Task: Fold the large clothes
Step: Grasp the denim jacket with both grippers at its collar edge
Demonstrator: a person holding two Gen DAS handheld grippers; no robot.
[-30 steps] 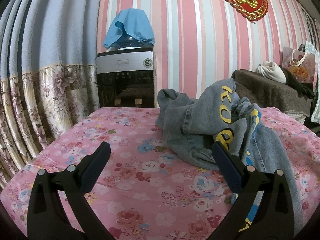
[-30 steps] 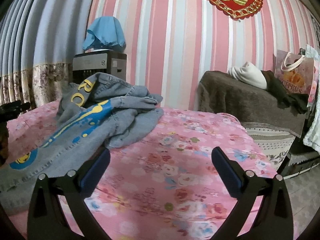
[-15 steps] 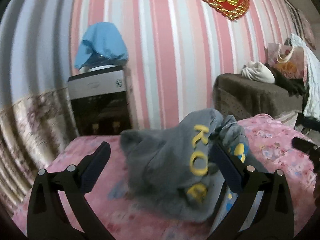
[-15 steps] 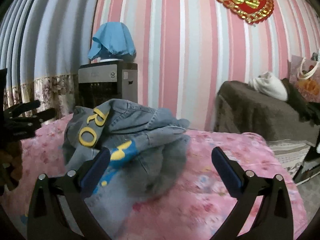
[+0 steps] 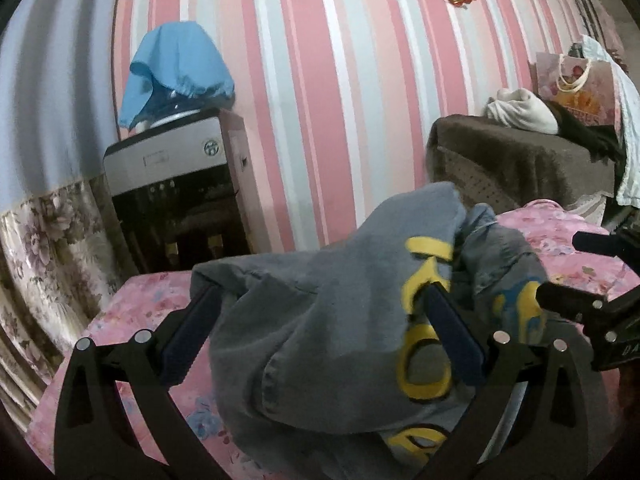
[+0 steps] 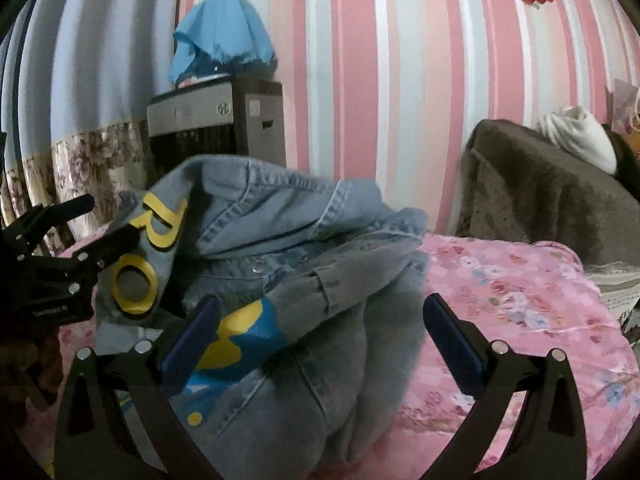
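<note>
Denim jacket [image 6: 304,280] lies bunched on the pink bed [image 6: 520,300], between the spread fingers of both tools: left tool [image 5: 320,320] wide, right tool [image 6: 320,328] wide, neither gripping.

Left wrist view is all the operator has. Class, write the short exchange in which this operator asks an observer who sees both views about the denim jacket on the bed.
Operator: What lies between the right gripper's fingers?
Observer: A thick fold of the denim jacket. The right gripper is open astride it.
Operator: Any fastening showing on that side?
Observer: Yes, a metal snap sits just below the collar seam.
</note>
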